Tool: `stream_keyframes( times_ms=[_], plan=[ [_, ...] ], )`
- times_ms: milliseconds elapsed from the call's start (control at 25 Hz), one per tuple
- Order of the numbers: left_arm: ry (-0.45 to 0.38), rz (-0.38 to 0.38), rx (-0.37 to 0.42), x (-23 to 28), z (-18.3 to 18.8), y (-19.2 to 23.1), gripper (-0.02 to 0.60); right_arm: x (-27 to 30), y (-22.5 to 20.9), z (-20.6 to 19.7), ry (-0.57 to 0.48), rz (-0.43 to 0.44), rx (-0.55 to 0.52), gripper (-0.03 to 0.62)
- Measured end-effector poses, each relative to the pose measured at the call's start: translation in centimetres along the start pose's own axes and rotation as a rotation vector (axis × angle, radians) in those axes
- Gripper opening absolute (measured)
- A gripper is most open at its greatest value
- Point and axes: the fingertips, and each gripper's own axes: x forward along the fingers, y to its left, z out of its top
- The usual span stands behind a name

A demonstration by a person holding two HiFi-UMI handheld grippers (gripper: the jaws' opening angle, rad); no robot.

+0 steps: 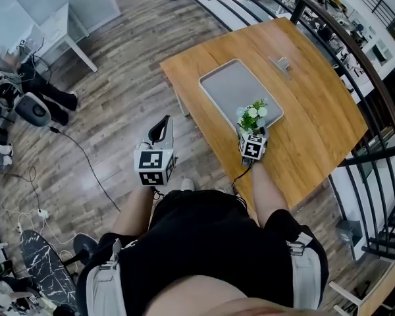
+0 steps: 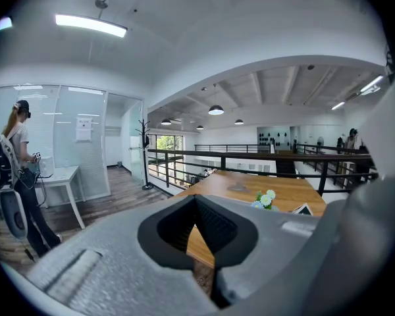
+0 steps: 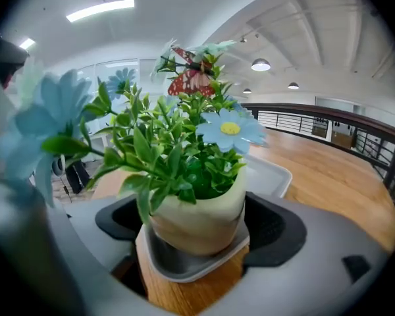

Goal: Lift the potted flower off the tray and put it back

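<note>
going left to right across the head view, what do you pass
white desk → left gripper → potted flower → small grey object on the wooden table. The tray and the right gripper overlap the flower, so they are left out.

wooden table [image 1: 319, 120], perhaps a clip [image 1: 283, 63]

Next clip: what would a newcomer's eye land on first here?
The potted flower with its butterfly fills the right gripper view, clamped in the right tongs at the near corner of the grey tray on the wooden table. The left tongs hang shut over the floor, beside the table.
</note>
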Motion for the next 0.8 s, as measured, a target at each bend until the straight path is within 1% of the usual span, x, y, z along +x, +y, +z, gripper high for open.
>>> stream_keyframes(
  times_ms=[200,360,520,640,800],
  plan=[
    [-0.002,-0.027,0.003,0.7,0.1,-0.9,0.015,-0.8,0.0,0.3,-0.030,-0.007,0.031,0.462],
    [-0.001,-0.056,-0.001,1.4,0.2,-1.5,0.015,-2.6,0.5,1.2,-0.060,-0.002,0.021,0.462],
    [-0.005,-0.105,0.002,2.8,0.3,-2.9,0.015,-5.0,0.0,2.1,-0.111,-0.016,0.032,0.462],
    [-0.006,-0.157,0.005,3.7,0.4,-4.4,0.015,-8.5,-0.7,4.4,-0.202,-0.032,0.057,0.460],
    [-0.007,-0.223,0.009,4.8,0.5,-6.8,0.015,-13.8,-2.2,9.2,-0.366,-0.046,0.094,0.459]
  ],
)
